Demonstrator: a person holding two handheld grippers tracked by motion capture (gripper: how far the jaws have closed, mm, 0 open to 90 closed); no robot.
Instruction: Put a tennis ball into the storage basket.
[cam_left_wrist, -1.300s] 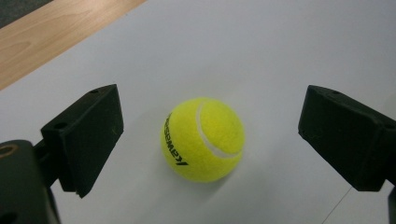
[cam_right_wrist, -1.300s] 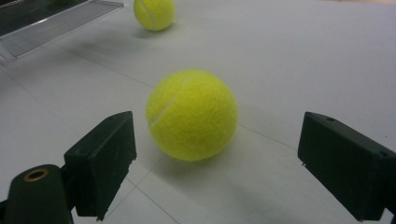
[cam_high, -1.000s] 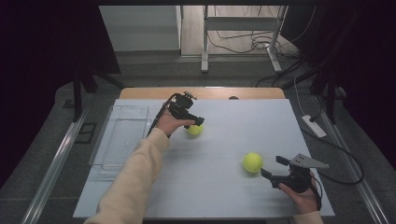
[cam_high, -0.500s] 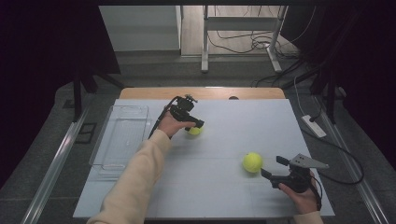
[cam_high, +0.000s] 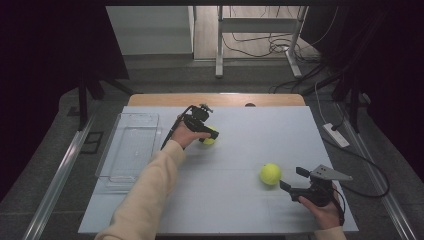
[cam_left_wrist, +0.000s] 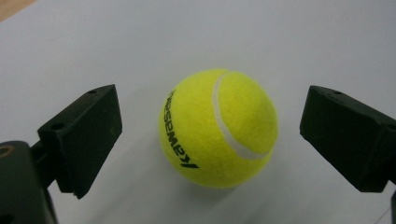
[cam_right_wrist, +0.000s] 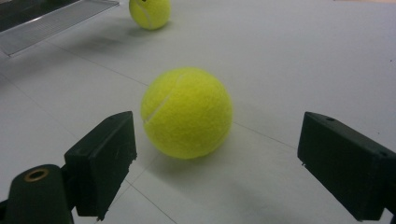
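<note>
The left gripper (cam_high: 209, 137) stood wide around the far tennis ball (cam_left_wrist: 218, 128) on the table (cam_high: 240, 210), not touching it, while the right gripper (cam_high: 290, 179), also wide, sat just right of the near ball (cam_high: 270, 174).

Open tabletop (cam_high: 240, 200) btwn balls, tray (cam_high: 131, 150) blocks left edge

Clear plastic tray (cam_high: 129, 150) at the left edge of a white table (cam_high: 240, 210)
</note>
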